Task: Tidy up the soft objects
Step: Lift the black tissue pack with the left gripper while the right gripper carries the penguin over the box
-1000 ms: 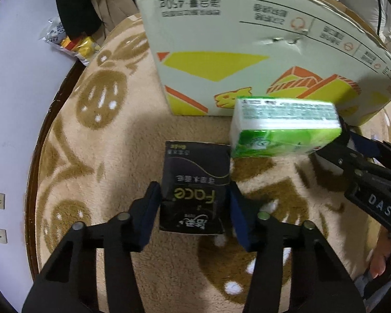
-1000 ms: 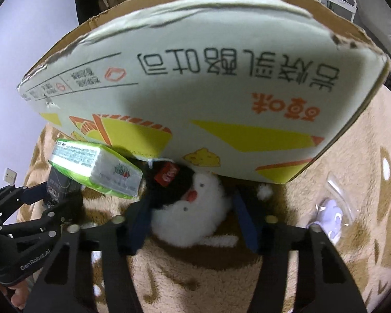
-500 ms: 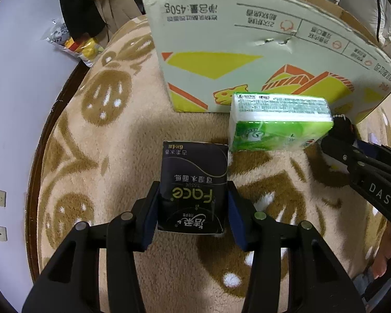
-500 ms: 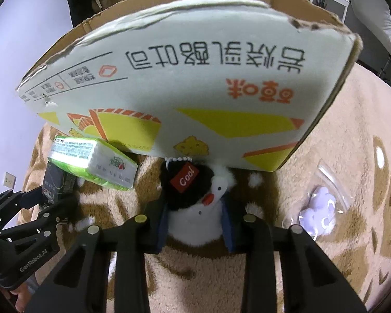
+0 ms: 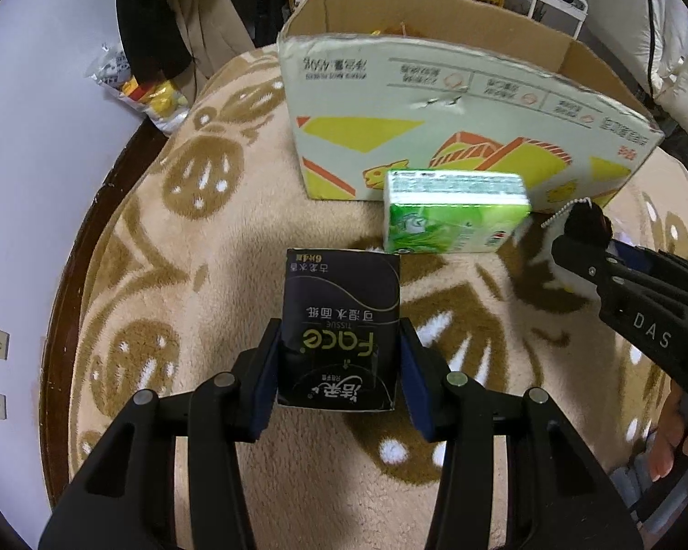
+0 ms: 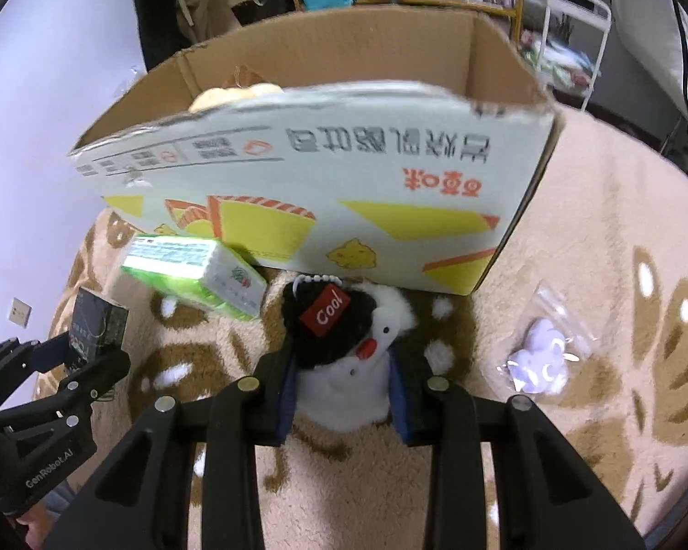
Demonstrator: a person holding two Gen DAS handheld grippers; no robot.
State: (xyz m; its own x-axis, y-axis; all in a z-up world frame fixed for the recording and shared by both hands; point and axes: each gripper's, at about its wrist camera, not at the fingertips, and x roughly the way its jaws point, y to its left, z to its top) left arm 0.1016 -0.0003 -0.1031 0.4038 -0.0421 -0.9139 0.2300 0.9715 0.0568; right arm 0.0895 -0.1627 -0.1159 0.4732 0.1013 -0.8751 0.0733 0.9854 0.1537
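- The left claw (image 5: 339, 369) is clenched on a black tissue pack (image 5: 341, 327); its blue pads press both sides of the pack's near end.
- The black pack's far end points toward the box (image 5: 435, 137). From the right wrist view the pack (image 6: 97, 327) shows at the far left, gripped in the left claw (image 6: 85, 357) above the rug (image 6: 596, 229).
- The right claw (image 6: 342, 401) is clenched on a plush penguin (image 6: 348, 353): white body between the pads, black head with a red "Cool" tag sticking out ahead.
- In the left wrist view the right claw (image 5: 578, 252) comes in from the right edge, with the penguin's (image 5: 582, 224) black head and bead chain just visible past its tip.
- A green tissue pack (image 5: 454, 213) lies on the rug (image 5: 206, 252), leaning against the box's front wall; in the right view it (image 6: 197, 275) sits just left of the penguin.
- The box is open at the top and stands on the rug; something pale yellow (image 6: 234, 94) shows inside at its far left corner, too unclear to name.
- A clear bag (image 6: 546, 353) with a lilac item inside lies on the rug to the right of the penguin, apart from it.
- A snack bag (image 5: 137, 87) lies beyond the rug's left edge, by hanging clothes (image 5: 160, 13).
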